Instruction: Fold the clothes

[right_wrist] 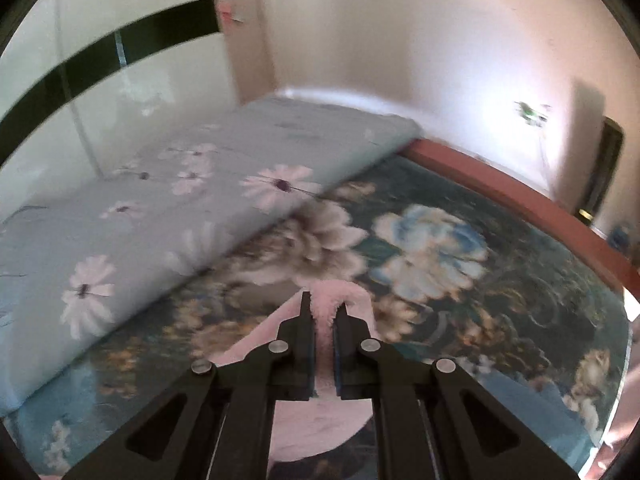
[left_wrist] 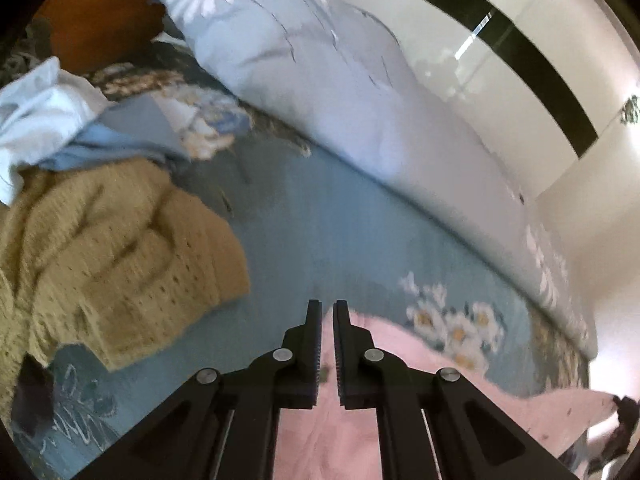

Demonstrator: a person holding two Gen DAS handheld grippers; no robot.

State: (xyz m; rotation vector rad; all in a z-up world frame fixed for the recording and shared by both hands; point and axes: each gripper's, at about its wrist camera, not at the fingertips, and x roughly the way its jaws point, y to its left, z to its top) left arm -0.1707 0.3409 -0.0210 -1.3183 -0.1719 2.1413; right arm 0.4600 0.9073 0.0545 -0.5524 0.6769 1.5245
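On the floral bedsheet [right_wrist: 460,264], the pink garment [left_wrist: 328,440] is pinched by the right gripper [right_wrist: 323,312]; at 9 o'clock, the left gripper [left_wrist: 327,312] is nearly closed, cloth contact unclear. Slippage is risked if tension becomes uneven.

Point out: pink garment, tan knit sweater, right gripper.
pink garment [left_wrist: 420,364]: left wrist view, flat upper area.
tan knit sweater [left_wrist: 120,256]: left wrist view, middle of knit.
right gripper [right_wrist: 323,308]: right wrist view, midway between fingertips.
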